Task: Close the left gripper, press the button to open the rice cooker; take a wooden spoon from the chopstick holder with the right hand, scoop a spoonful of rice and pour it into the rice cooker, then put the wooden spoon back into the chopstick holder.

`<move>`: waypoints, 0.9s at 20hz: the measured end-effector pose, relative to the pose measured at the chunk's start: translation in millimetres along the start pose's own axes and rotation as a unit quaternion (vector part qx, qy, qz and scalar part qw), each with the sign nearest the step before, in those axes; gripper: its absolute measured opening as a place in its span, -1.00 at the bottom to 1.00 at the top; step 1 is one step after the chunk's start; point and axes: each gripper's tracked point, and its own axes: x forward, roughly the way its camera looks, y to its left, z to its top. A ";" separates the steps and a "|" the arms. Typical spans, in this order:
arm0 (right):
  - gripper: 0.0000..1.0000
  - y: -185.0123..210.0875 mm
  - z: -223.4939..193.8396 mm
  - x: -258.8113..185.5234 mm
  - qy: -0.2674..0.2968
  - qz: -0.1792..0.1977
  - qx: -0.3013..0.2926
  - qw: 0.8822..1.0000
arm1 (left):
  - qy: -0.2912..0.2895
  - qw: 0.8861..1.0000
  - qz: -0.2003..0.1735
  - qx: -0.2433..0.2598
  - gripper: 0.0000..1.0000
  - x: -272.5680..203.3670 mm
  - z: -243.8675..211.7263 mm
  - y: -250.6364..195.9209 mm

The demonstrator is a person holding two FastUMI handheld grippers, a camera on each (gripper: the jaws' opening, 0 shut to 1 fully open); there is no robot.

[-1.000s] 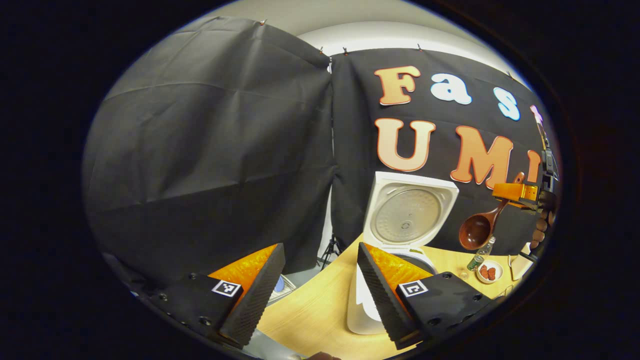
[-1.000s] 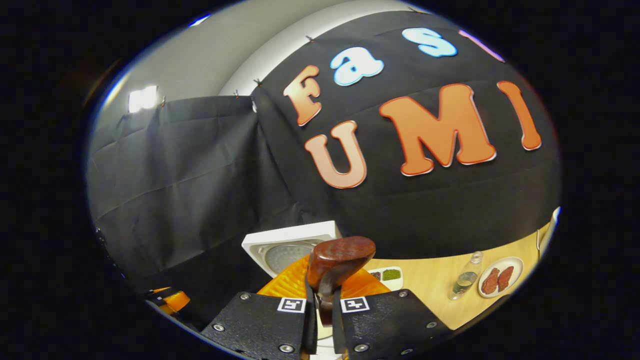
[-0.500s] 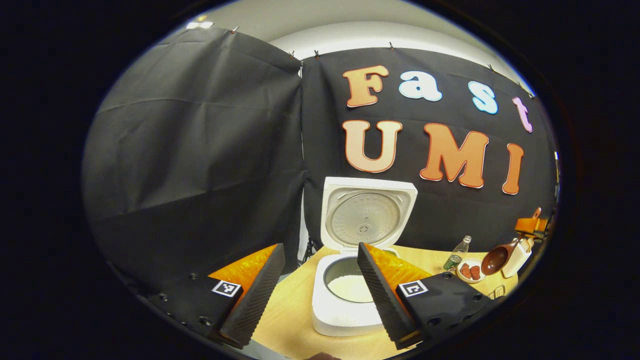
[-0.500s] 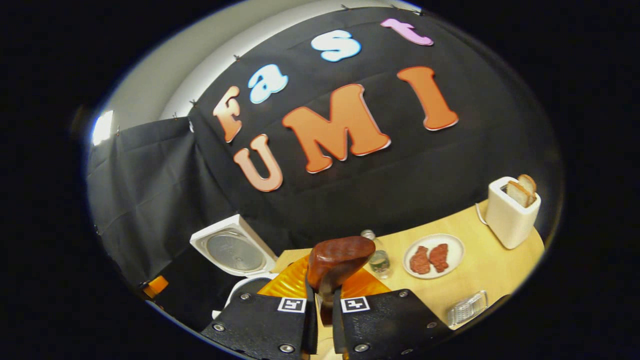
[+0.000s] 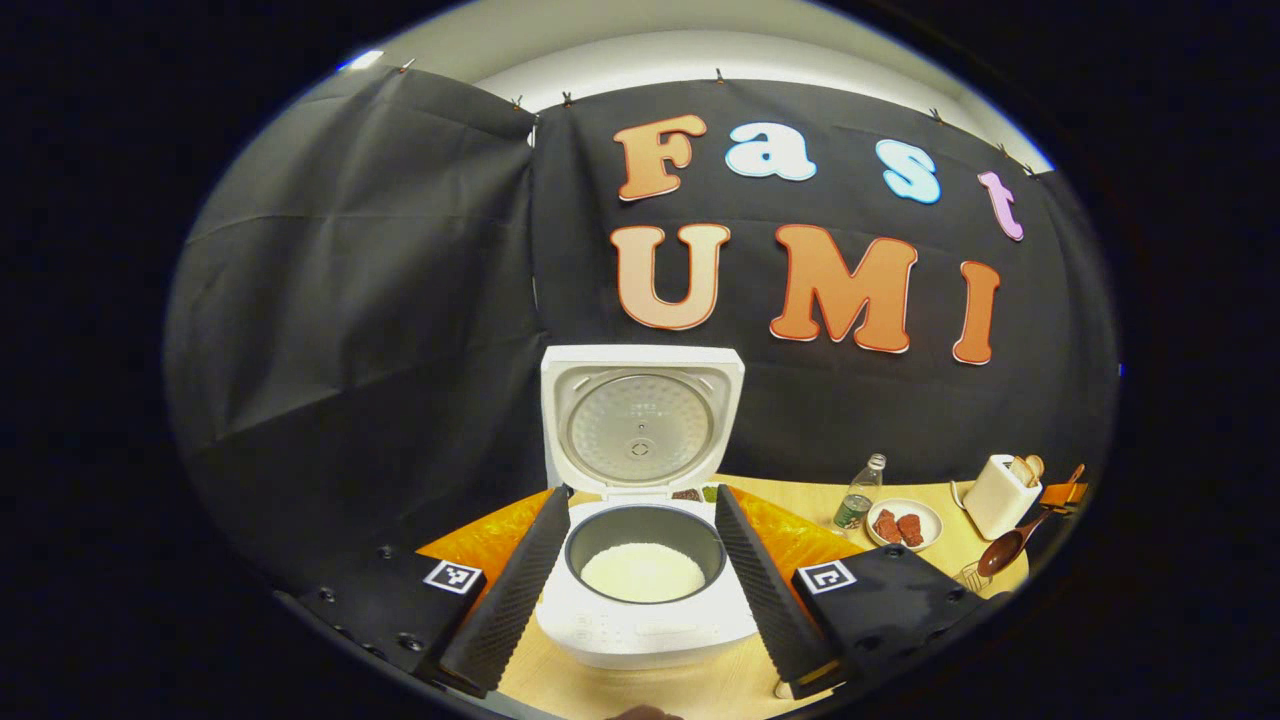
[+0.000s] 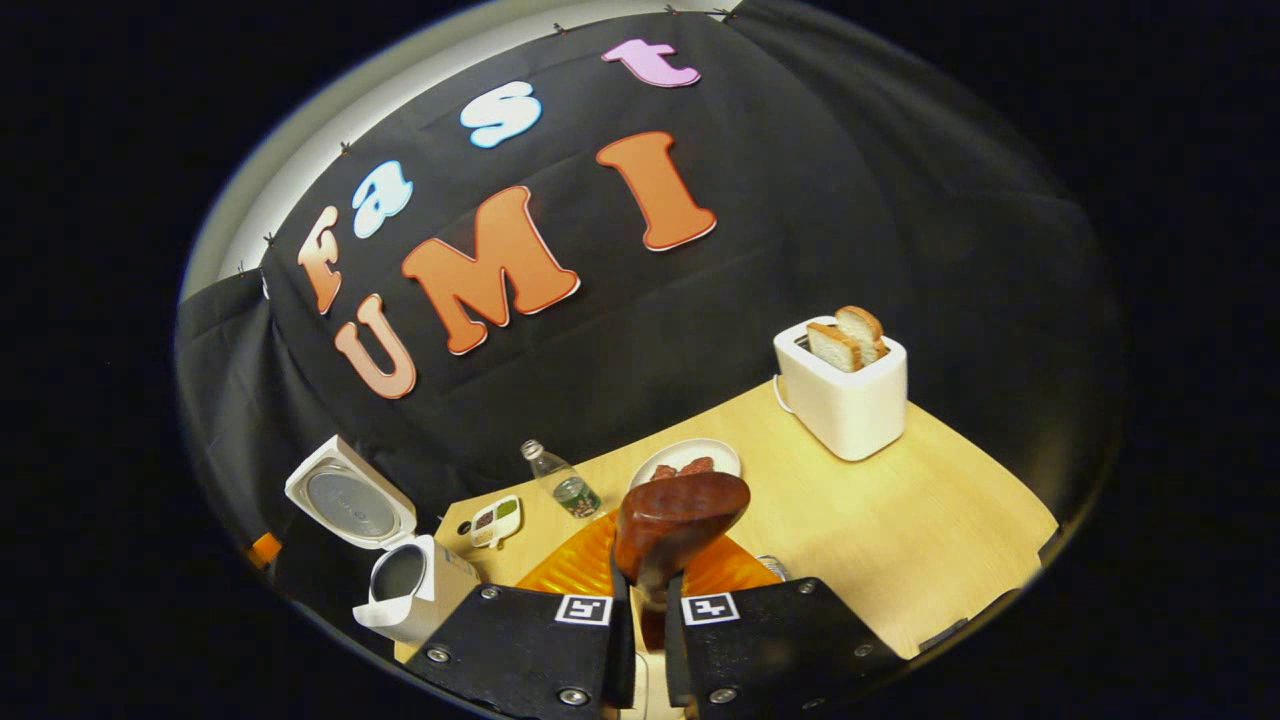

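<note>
Rice cooker (image 5: 645, 575) — white, lid raised, rice inside.

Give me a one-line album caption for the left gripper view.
Open left gripper frames the open rice cooker, white rice inside.

L gripper (image 5: 640, 585) & R gripper (image 6: 640, 640): black screw-studded bodies w/ square b/w marker tags, ribbed fingers (image 5: 520, 590).

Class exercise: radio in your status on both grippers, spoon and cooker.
Left gripper open, facing rice cooker, lid up, rice inside. Right gripper shut on wooden spoon, above the table.
</note>
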 end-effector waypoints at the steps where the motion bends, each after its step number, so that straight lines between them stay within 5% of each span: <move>1: -0.78 -10.2 0.4 0.1 -0.002 -0.006 -0.003 1.000 | -0.001 1.000 -0.001 0.005 0.97 -0.2 1.7 -3.5; 5: -0.77 -46.2 -7.5 10.6 -0.001 -0.030 -0.017 0.999 | -0.014 1.000 -0.004 0.009 0.99 -1.6 18.6 -15.7; 18: -0.64 -69.5 -69.5 59.5 0.051 0.005 0.005 0.999 | -0.029 0.999 0.031 0.010 0.97 -7.6 56.5 -12.8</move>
